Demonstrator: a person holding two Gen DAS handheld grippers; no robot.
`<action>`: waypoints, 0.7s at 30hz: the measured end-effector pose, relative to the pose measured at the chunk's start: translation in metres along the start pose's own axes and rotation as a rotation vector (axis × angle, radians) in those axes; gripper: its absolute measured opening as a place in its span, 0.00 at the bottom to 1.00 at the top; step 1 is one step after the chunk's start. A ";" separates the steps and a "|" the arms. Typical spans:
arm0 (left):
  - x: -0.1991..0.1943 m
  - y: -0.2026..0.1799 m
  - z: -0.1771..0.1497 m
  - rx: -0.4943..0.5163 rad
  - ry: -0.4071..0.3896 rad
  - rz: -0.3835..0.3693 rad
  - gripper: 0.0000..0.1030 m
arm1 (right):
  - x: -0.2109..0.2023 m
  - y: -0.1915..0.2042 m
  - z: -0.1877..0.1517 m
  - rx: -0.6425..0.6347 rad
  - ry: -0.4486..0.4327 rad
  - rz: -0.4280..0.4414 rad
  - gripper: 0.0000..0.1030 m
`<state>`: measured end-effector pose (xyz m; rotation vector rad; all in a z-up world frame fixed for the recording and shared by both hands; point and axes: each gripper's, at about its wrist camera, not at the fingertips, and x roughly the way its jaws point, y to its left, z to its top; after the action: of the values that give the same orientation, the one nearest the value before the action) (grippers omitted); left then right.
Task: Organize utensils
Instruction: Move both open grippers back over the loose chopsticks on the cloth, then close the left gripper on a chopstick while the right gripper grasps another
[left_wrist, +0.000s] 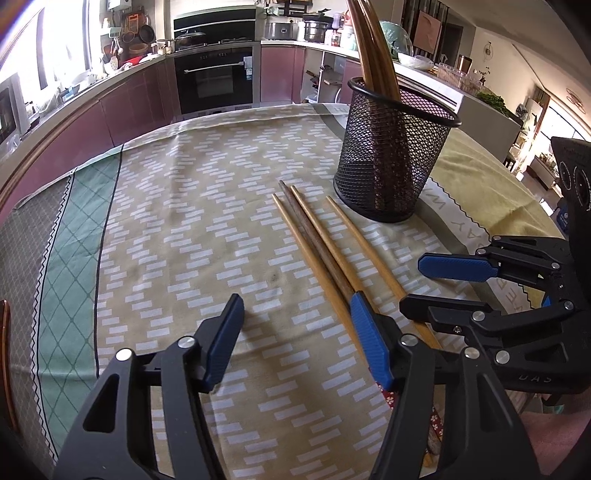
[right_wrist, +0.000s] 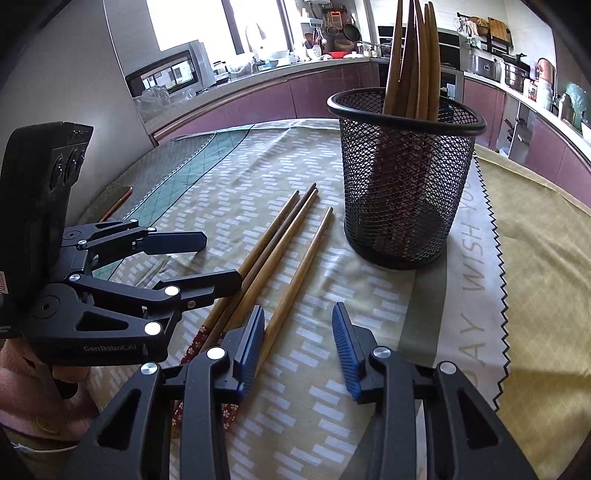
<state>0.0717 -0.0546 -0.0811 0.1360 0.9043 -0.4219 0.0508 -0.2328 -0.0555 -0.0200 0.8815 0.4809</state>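
Four long, thin wooden chopsticks (left_wrist: 325, 240) lie on the cloth-covered worktop (left_wrist: 207, 206) beside a round black mesh cup (left_wrist: 391, 155). Left tool (left_wrist: 295, 339) and right tool (right_wrist: 295, 354) are both spread, pinching nothing.

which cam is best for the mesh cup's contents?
Right wrist. It catches the mesh cup whole, with all the upright chopsticks fanning above the rim. The left wrist view shows the cup farther off, its chopsticks bunched and cut by the frame's top.
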 end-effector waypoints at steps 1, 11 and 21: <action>0.000 0.000 0.000 0.001 0.004 0.004 0.51 | 0.000 0.000 0.000 0.000 0.000 0.000 0.34; 0.002 0.003 0.001 0.015 0.022 0.023 0.34 | 0.005 -0.001 0.003 0.000 -0.006 -0.001 0.34; 0.004 0.008 0.003 -0.035 0.008 0.010 0.14 | 0.008 -0.011 0.006 0.070 -0.016 0.018 0.10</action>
<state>0.0793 -0.0495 -0.0824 0.1102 0.9185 -0.3958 0.0641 -0.2381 -0.0595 0.0557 0.8830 0.4667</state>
